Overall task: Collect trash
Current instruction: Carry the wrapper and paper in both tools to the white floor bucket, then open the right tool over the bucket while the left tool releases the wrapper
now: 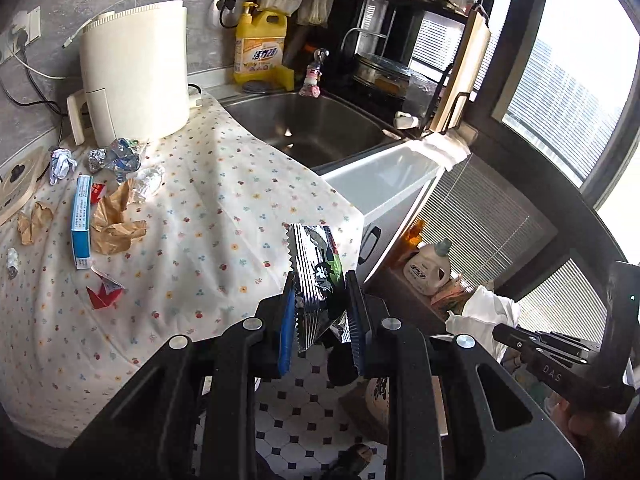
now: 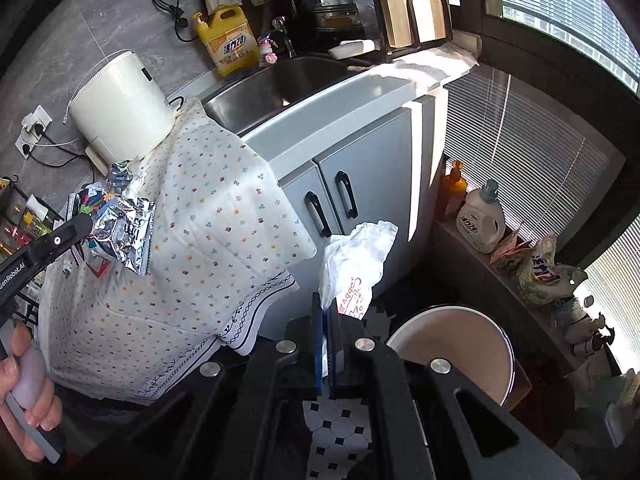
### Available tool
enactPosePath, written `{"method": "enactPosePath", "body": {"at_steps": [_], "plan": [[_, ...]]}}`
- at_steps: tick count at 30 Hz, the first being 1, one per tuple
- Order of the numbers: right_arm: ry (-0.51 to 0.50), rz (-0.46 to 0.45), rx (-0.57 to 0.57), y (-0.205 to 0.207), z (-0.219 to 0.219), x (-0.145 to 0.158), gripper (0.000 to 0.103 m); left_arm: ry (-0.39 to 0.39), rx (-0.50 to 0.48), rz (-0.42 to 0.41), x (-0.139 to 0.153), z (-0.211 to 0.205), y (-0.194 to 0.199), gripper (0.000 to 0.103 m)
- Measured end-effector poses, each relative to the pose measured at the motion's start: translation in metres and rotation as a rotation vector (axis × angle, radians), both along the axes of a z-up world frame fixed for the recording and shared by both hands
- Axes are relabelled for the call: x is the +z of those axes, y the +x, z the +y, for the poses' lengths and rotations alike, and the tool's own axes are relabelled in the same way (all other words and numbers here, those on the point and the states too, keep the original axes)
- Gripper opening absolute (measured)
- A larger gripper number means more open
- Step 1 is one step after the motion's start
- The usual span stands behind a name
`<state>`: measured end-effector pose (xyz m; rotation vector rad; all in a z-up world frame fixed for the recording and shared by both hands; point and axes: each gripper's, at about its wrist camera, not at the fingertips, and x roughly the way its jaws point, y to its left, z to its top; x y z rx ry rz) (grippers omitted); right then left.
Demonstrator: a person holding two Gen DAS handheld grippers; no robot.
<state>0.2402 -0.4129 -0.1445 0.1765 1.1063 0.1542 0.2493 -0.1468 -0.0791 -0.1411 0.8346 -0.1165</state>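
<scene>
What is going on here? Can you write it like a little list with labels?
Place: kitchen counter under a flowered cloth, beside a steel sink
Left gripper: shut on a silver foil wrapper
Right gripper: shut on a crumpled white plastic bag
Bin: round white bin on the floor, below the right gripper
Trash left on cloth: blue box, brown paper, red paper, foil balls
Also on counter: cream appliance, yellow soap bottle

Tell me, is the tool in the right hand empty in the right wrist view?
No, the right tool is shut on a crumpled white plastic bag that sticks up from between its fingers.
</scene>
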Motion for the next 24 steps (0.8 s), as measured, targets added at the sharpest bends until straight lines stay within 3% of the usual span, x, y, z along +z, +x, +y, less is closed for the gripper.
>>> {"method": "enactPosePath", "body": {"at_steps": [8,12,14,15,24], "plan": [[0.037,0.116,-0.132,-0.034,-0.083,-0.058,0.003,-0.024,-0.140,0.127,-0.061,-0.084,0.003,0.023],[0.085,0.159,-0.183,-0.044,-0.117,-0.081,0.009,-0.034,-0.206,0.175,-0.084,-0.119,0.002,0.023],[0.105,0.167,-0.226,-0.050,-0.132,-0.087,0.036,-0.032,-0.244,0.195,-0.093,-0.135,0.000,0.023],[0.109,0.155,-0.254,-0.054,-0.138,-0.088,0.058,-0.033,-0.261,0.204,-0.097,-0.142,0.000,0.023],[0.072,0.175,-0.371,-0.082,-0.179,-0.087,0.054,-0.041,-0.412,0.287,-0.128,-0.201,0.003,0.023]]}}
